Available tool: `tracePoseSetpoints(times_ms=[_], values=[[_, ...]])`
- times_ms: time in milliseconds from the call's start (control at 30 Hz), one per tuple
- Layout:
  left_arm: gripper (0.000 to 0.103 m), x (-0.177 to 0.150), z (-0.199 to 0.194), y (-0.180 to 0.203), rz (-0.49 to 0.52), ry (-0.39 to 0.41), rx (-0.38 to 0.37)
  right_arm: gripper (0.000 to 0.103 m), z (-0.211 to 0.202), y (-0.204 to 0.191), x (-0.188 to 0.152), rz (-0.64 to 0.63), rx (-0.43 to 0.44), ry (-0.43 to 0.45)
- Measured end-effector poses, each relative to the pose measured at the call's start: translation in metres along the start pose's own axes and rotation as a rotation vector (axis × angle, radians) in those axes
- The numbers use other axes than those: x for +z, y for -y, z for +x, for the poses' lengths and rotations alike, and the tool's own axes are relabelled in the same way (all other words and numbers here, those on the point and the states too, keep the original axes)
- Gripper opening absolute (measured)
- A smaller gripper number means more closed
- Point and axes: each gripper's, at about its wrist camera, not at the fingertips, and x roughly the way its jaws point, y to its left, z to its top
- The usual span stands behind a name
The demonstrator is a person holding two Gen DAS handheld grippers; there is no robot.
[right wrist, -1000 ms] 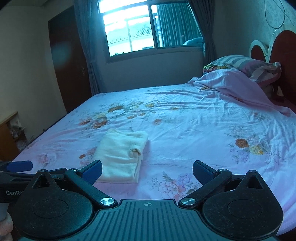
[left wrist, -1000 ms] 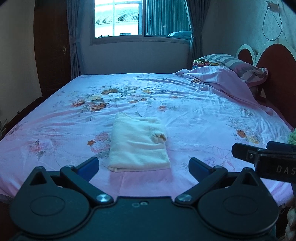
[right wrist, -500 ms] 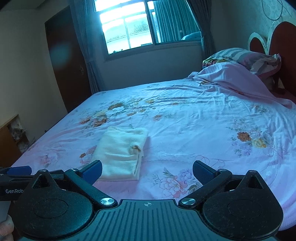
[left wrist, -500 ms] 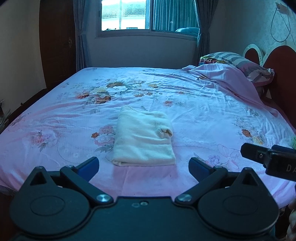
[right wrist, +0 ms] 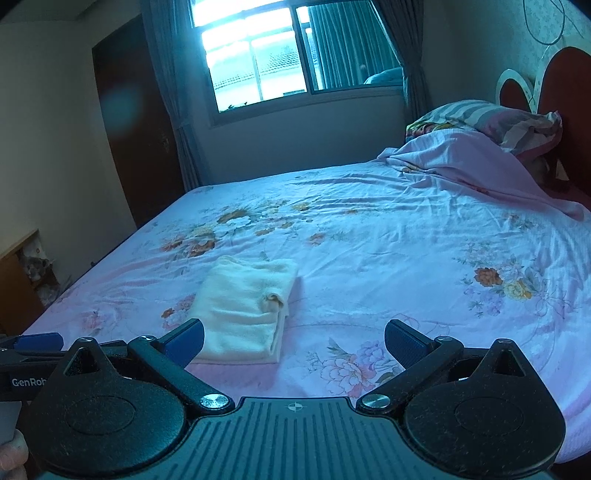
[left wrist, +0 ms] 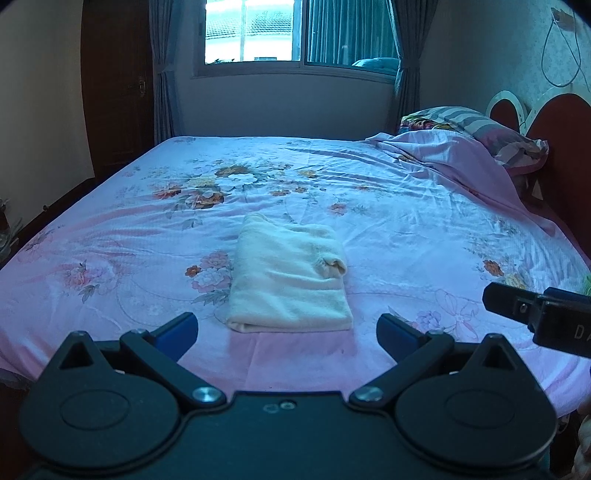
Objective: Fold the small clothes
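A bedroom with a bright window [left wrist: 299, 33] and dark curtains holds a wide bed [left wrist: 406, 206] covered in a pale pink floral sheet. At the head end a striped pillow [left wrist: 476, 129] lies against a dark red headboard [left wrist: 561, 147], with bunched pink bedding just in front of it. Near the front edge of the bed lies a cream folded garment [left wrist: 288, 277], a neat rectangle with a small rolled cuff showing at its right side. In the left wrist view, the left gripper [left wrist: 287, 330] has its blue-padded fingers spread wide, holding nothing, hovering just short of the garment's near edge and apart from it. The right gripper [right wrist: 294, 341] is likewise wide open and empty, off to the garment's right, with its left finger overlapping the garment's near left corner in the right wrist view. Part of the right gripper's body also shows at the right edge of the left wrist view.
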Motion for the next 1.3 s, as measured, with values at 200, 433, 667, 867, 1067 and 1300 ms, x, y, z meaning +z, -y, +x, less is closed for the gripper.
tracePoseSetpoints(times_ms=[200,433,667,867,1067,1300], values=[[0.102,0.000,0.000,0.000,0.000,0.001,0.001,0.103,0.002,-0.001,0.000,-0.007,0.004,-0.006],[0.101,-0.001,-0.001,0.000,0.000,0.001,-0.001,0.103,0.003,-0.001,-0.001,-0.007,0.005,-0.008],[0.102,-0.001,-0.001,0.000,-0.001,-0.001,-0.001,0.103,0.005,0.000,-0.002,-0.007,0.006,-0.014],[0.102,-0.003,0.001,0.001,0.000,-0.005,-0.001,0.103,0.007,0.000,-0.003,-0.006,0.006,-0.019],[0.101,-0.002,0.003,0.001,0.002,-0.010,-0.006,0.103,0.009,0.000,-0.005,-0.009,0.008,-0.026],[0.101,-0.001,0.006,0.001,0.004,-0.017,-0.012,0.103,0.010,0.000,-0.006,-0.006,0.004,-0.029]])
